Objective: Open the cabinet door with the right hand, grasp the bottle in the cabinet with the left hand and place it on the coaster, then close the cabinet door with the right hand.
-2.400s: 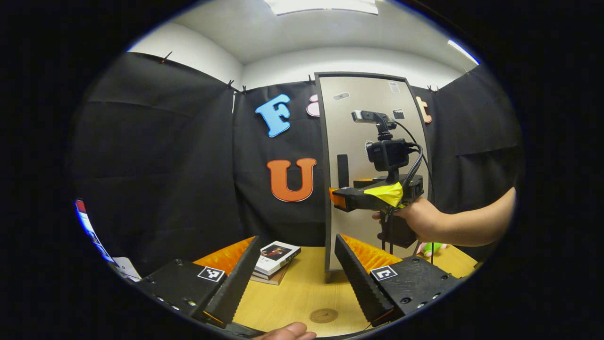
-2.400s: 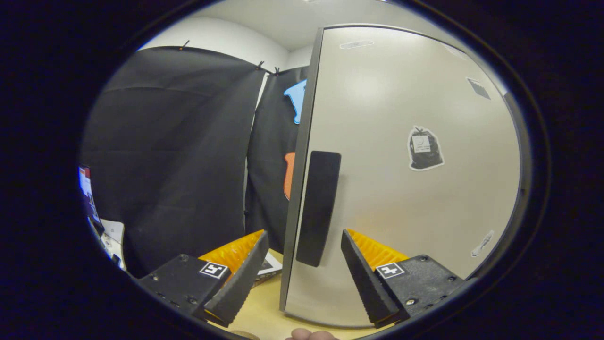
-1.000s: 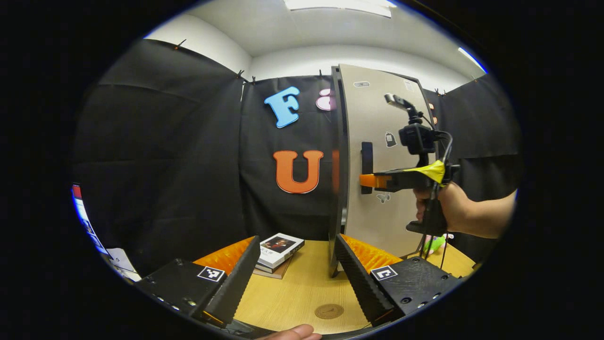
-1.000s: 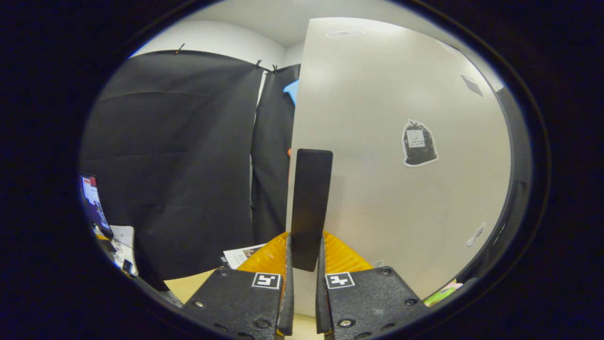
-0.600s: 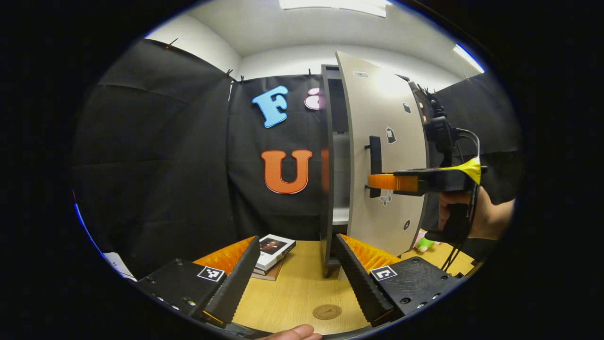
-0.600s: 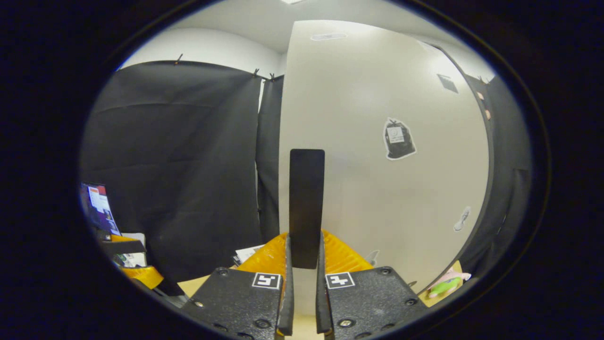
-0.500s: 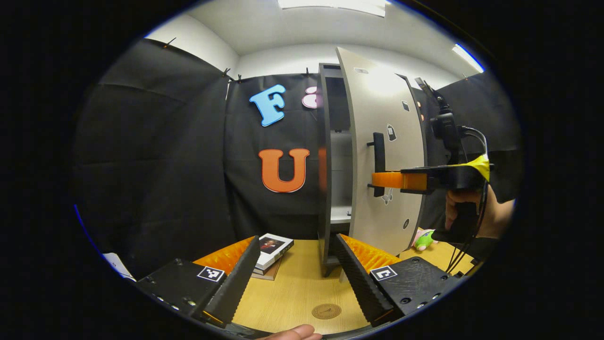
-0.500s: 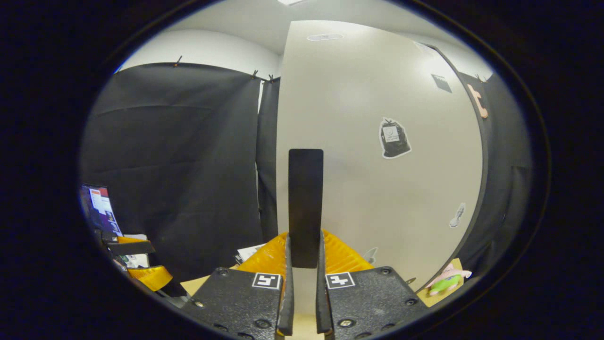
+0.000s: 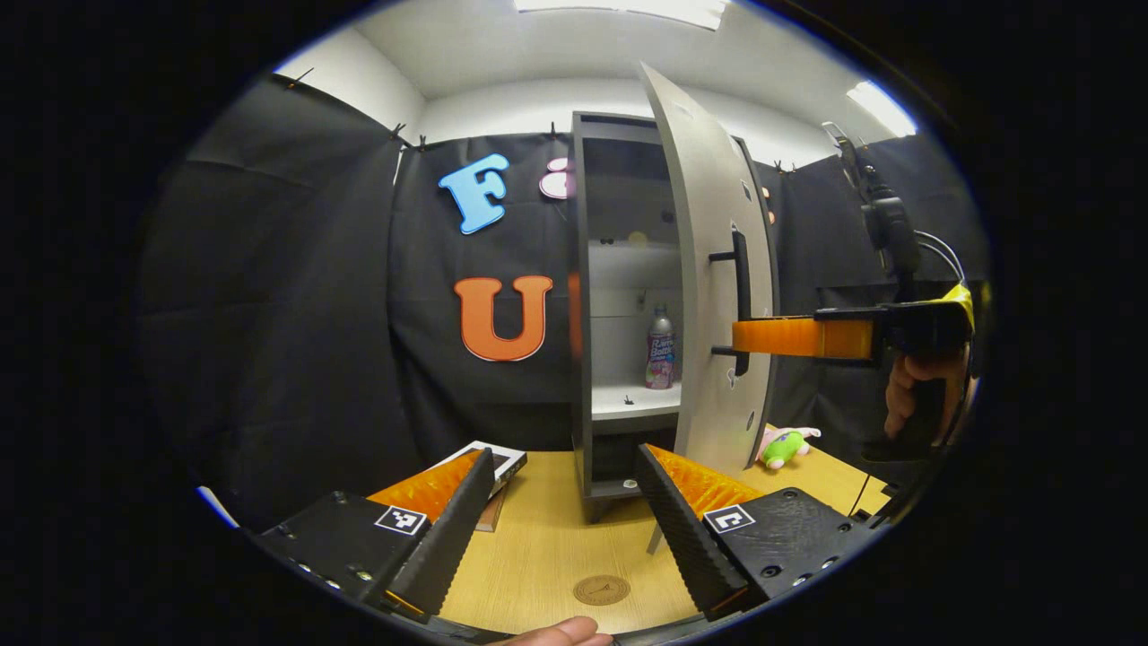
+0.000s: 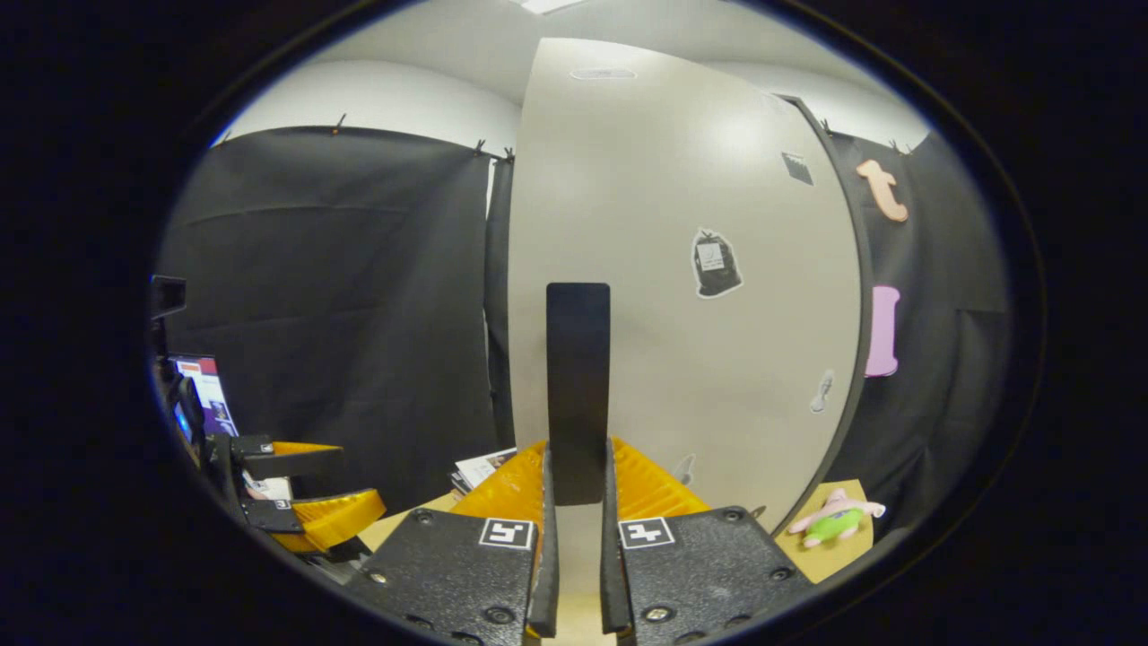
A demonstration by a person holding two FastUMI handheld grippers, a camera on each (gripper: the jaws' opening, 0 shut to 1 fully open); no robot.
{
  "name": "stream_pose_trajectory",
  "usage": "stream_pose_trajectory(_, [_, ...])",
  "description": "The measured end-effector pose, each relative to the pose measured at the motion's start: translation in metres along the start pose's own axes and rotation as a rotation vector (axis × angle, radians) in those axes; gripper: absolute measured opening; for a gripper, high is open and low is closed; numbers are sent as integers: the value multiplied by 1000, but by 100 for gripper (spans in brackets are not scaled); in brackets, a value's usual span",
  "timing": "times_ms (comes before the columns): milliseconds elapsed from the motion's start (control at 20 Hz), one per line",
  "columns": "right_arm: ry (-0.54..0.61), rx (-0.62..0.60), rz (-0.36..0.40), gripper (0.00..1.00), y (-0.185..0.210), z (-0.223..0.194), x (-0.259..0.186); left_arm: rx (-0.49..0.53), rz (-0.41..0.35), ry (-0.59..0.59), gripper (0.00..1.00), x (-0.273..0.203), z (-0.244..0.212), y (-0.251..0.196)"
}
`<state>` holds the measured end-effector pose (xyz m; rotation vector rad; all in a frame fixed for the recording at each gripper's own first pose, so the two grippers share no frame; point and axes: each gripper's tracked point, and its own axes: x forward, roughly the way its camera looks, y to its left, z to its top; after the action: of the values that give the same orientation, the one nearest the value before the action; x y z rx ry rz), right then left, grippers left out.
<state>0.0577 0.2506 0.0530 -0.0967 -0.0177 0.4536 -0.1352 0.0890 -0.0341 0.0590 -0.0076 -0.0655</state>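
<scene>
cabinet door swung wide on my right, open gap into the cabinet ahead, bottle alone on its shelf, bare table between, books far left

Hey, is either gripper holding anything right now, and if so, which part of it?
The right gripper is clamped on the cabinet door's handle, near its lower end. The left gripper is open and holds nothing.

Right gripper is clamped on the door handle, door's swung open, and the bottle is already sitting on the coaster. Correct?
Not quite: the bottle stands on the cabinet shelf, and the coaster lies bare on the table, as the left gripper view shows. The right gripper is clamped on the door handle, door open.
</scene>
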Motion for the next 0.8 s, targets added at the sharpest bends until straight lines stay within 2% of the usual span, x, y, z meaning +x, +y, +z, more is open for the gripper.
stream_pose_trajectory(200, [-11, -27, -17, 20, 2, 1, 0, 14, -54, 15, 96, 5, -3, -21])
stream_pose_trajectory(250, [-13, -48, -46, 19, -1, 3, -1, 16, -75, 19, 96, 8, -5, -30])
stream_pose_trajectory(300, [-18, -91, -143, 10, -20, 4, -6, 19, -94, 21, 96, 11, -6, -38])
stream_pose_trajectory(350, [-16, -93, -177, 7, -34, 5, -6, 25, -110, 18, 96, 14, -4, -46])
stream_pose_trajectory(450, [3, 52, -182, 6, -45, -2, -13, 80, -126, -23, 96, 23, 8, -54])
stream_pose_trajectory(550, [21, 151, -204, 5, -63, -6, -17, 223, -124, -148, 96, 55, 49, -48])
stream_pose_trajectory(600, [9, 159, -175, 4, -62, -1, -14, 239, -139, -158, 96, 71, 57, -48])
stream_pose_trajectory(650, [-42, 162, -105, 4, -53, 13, -3, 209, -146, -150, 96, 81, 49, -47])
stream_pose_trajectory(750, [-36, 191, -11, 4, -32, 32, 49, 61, -108, -97, 96, 84, 24, -29])
stream_pose_trajectory(800, [8, 187, 9, 15, -25, 28, 81, -21, -103, -61, 96, 80, 8, -22])
